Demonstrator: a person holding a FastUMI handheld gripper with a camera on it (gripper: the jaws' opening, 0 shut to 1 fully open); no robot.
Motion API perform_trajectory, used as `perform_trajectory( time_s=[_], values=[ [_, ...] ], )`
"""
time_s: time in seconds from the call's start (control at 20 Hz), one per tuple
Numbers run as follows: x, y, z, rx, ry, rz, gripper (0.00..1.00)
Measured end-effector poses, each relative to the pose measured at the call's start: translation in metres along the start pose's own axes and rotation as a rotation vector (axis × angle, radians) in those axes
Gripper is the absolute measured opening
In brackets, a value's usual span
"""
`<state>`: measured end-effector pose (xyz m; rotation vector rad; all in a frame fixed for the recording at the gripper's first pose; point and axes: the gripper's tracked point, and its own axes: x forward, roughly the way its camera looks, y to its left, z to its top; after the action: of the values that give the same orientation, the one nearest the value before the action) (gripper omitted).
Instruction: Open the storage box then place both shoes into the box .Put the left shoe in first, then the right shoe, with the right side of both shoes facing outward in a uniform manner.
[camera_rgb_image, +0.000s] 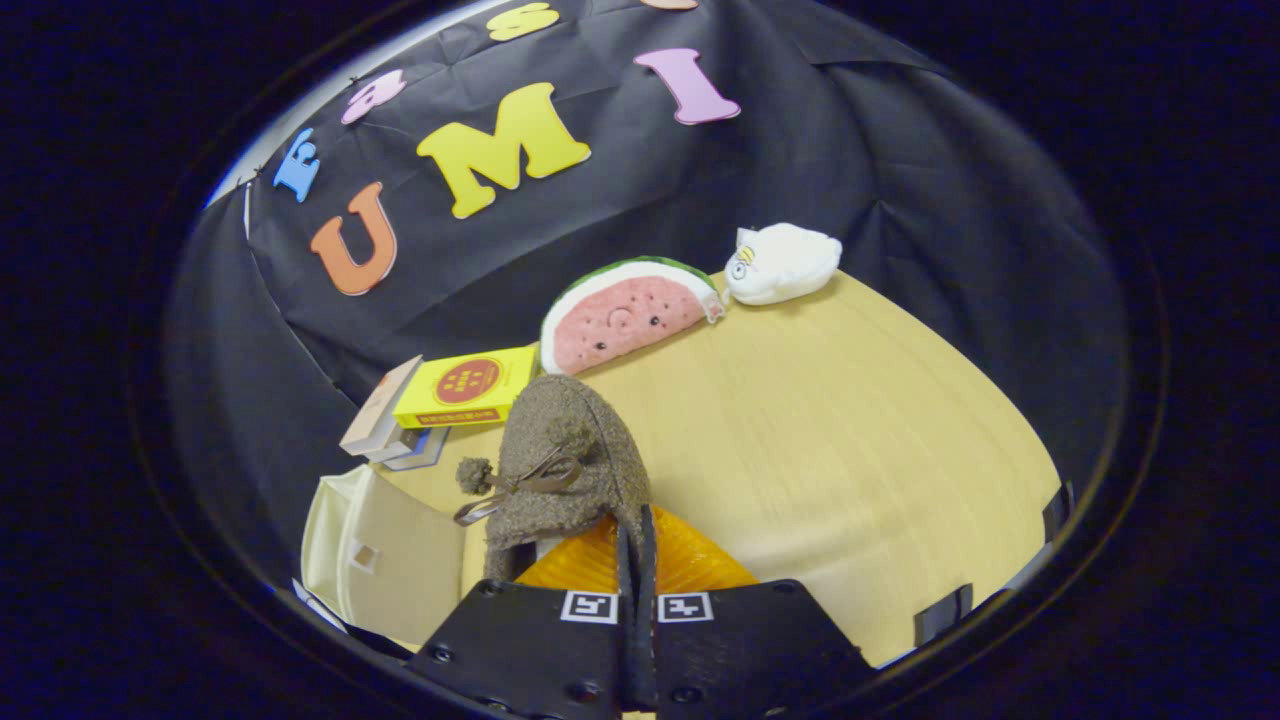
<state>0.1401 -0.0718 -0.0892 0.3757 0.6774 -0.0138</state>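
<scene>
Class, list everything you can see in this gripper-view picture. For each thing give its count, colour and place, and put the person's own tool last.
Shoe: one, brown fuzzy, orange lining, pompom ties; held up just ahead of the fingers.
Storage box: one, cream; left of the shoe, at the table's edge.
Books: a small stack, yellow one on top; beyond the box.
Watermelon plush: one, pink with green rind; beyond the shoe.
White plush: one; right of the watermelon.
Table: one, light wood.
Tool: one; fingers closed on the shoe's edge.

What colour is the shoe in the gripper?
Brown-grey felt shoe, orange inside, seen in gripper view; gripper pinches its edge.
</scene>
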Motion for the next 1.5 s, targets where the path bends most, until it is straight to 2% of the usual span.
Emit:
perform_trajectory(
  time_s=[0.5,0.75,0.95,1.5],
  values=[
    [-0.025,0.219,-0.034,-0.036,0.002,0.155,0.0],
    [-0.01,0.278,-0.073,0.013,0.039,0.164,0.0],
    [0.004,0.304,-0.106,0.013,0.062,0.143,0.0],
    [0.031,0.287,-0.153,-0.052,-0.005,-0.093,0.0]
  ],
)
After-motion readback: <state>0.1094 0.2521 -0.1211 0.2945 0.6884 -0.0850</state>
